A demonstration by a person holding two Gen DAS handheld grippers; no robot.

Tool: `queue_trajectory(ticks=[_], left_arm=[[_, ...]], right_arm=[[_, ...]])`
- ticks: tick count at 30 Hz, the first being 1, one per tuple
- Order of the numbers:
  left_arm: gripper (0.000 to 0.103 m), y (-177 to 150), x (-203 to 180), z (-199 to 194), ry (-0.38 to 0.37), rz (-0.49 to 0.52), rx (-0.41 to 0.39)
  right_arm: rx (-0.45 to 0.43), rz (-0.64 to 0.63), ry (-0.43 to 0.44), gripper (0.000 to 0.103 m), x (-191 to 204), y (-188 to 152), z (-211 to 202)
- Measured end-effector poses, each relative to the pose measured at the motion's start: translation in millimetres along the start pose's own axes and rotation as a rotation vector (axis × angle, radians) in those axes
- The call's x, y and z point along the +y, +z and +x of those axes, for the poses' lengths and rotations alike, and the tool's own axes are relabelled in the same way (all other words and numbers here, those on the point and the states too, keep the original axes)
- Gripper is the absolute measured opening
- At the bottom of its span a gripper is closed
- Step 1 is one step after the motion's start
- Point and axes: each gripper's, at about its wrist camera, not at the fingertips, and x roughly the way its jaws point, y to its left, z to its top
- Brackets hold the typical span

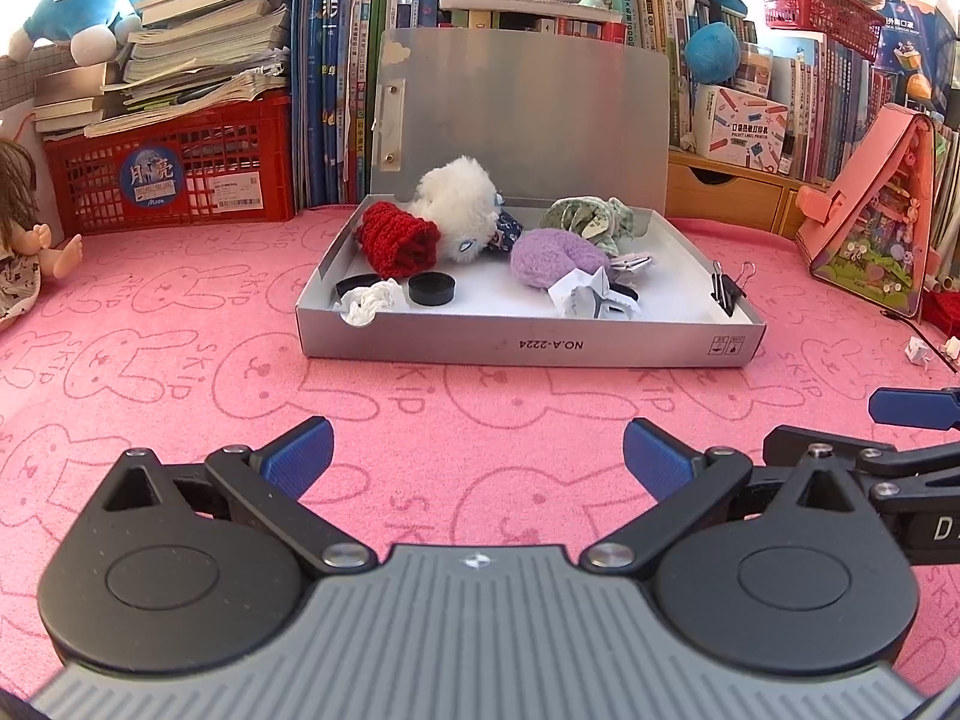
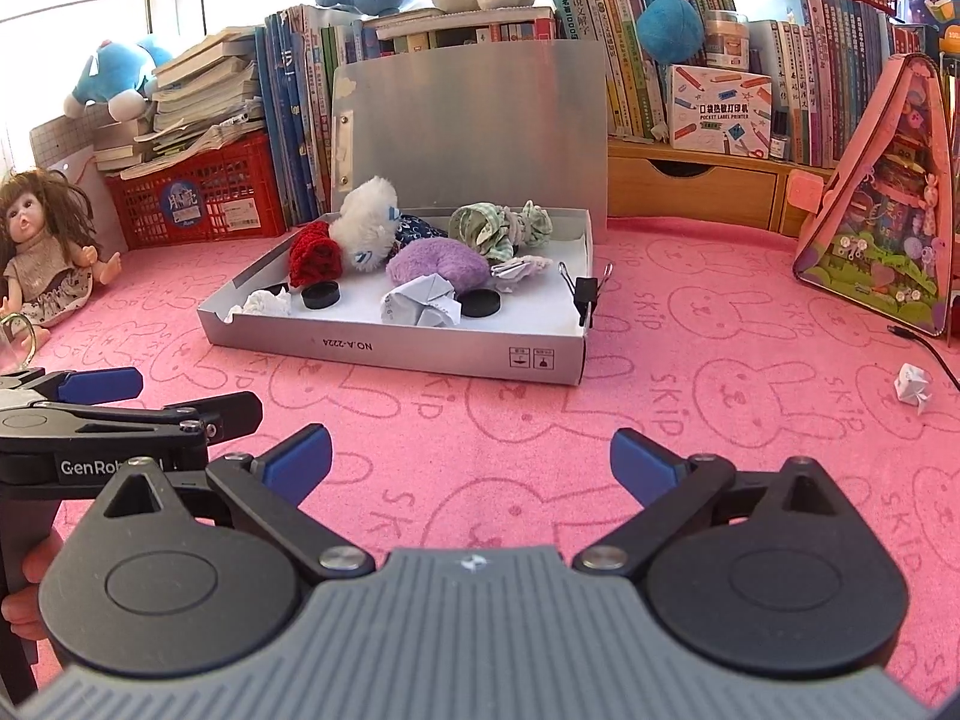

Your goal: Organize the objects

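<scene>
An open silver box [image 1: 528,345] lies on the pink bunny mat, its lid standing up behind it. Inside are a red knitted piece [image 1: 397,243], a white plush [image 1: 459,204], a purple plush [image 1: 555,258], green cloth [image 1: 591,217], black caps [image 1: 432,290] and crumpled paper [image 1: 367,300]. A black binder clip [image 1: 729,288] grips the box's right wall. My left gripper [image 1: 477,459] hovers open over the mat in front of the box, holding nothing. My right gripper [image 2: 471,462] is beside it, also open with nothing between its pads. A loose paper ball [image 2: 912,384] lies to the right.
A doll [image 2: 48,240] sits at the left edge of the mat. At the right, a pink house-shaped case [image 2: 882,228] leans, with a black cable [image 2: 918,342] in front of it. A red crate [image 2: 198,198], books and plush toys line the back.
</scene>
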Motion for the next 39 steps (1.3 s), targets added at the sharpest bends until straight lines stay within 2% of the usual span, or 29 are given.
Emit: queue_trajectory(ticks=[14,39], left_arm=[[0.103,-36.4,1.5,0.0,0.022,0.007,0.075],[0.103,-38.9,-1.6,0.5,0.042,0.017,0.082]], right_arm=[[0.057,-0.019,-0.030,0.103,3.5,-37.4,2.9],[0.047,-0.046,-0.064,0.103,11.0,-49.2,4.4]])
